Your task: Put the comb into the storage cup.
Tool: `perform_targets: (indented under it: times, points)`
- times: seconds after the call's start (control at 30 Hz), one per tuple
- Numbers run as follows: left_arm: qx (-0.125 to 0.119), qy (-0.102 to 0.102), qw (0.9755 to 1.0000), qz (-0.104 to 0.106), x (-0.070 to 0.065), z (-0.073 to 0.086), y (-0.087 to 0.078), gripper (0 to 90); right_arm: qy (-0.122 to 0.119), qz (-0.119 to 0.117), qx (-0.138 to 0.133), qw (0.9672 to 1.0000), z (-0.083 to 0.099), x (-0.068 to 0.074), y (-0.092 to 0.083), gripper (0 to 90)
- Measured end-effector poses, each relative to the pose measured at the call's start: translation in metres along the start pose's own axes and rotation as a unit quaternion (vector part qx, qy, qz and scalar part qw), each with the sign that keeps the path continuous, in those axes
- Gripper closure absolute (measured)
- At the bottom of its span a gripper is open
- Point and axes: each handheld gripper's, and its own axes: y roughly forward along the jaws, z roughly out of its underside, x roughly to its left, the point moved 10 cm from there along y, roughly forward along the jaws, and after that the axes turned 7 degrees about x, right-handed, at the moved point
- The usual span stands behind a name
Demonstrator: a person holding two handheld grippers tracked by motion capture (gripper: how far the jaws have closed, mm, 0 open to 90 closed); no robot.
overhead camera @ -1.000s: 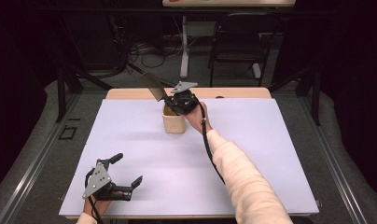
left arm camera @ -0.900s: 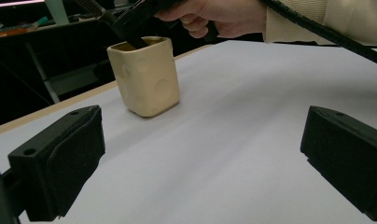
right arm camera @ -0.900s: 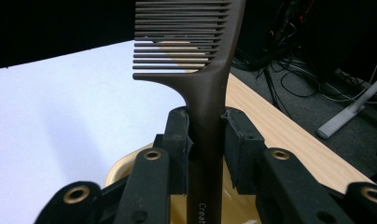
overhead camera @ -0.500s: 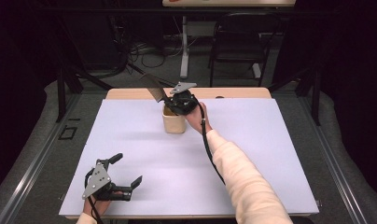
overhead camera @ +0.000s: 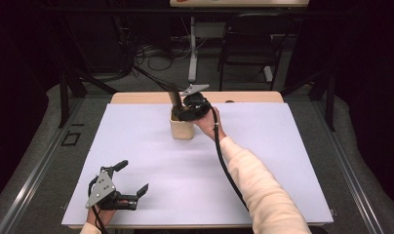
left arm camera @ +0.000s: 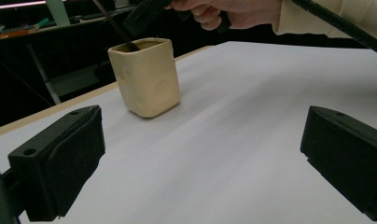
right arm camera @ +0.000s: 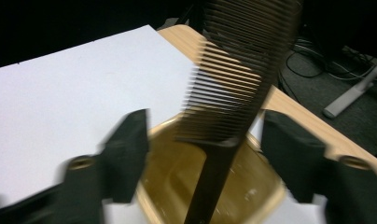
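My right gripper [right arm camera: 203, 154] has just let its jaws spread — the black comb [right arm camera: 238, 79] now stands free between them, handle down in the cream cup [overhead camera: 182, 127] at the far middle of the table [overhead camera: 283, 161]. Drop looks done. Left gripper [overhead camera: 134, 181] rests near-left, jaws apart, empty.

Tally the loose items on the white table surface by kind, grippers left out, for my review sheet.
Cream cup: 1
Dark comb, standing in the cup: 1
Total: 2
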Motion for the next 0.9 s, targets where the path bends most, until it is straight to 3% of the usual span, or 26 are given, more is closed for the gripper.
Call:
perform_targets:
  times: [0.1, 0.33, 0.9]
  points:
    - [0.0, -0.001, 1.0, 0.0, 0.0, 0.0, 0.001, 0.0, 0.0, -0.01, 0.005, 0.9999, 0.0, 0.0, -0.011, 14.7]
    - [0.001, 0.001, 1.0, -0.001, 0.0, 0.0, 0.0, 0.0, 0.004, -0.031, 0.025, 0.9992, 0.005, 0.001, -0.028, 4.3]
    - [0.003, 0.0, 1.0, -0.001, 0.0, 0.001, 0.001, 0.0, -0.009, -0.06, 0.053, 0.9967, 0.02, 0.004, -0.053, 0.0]
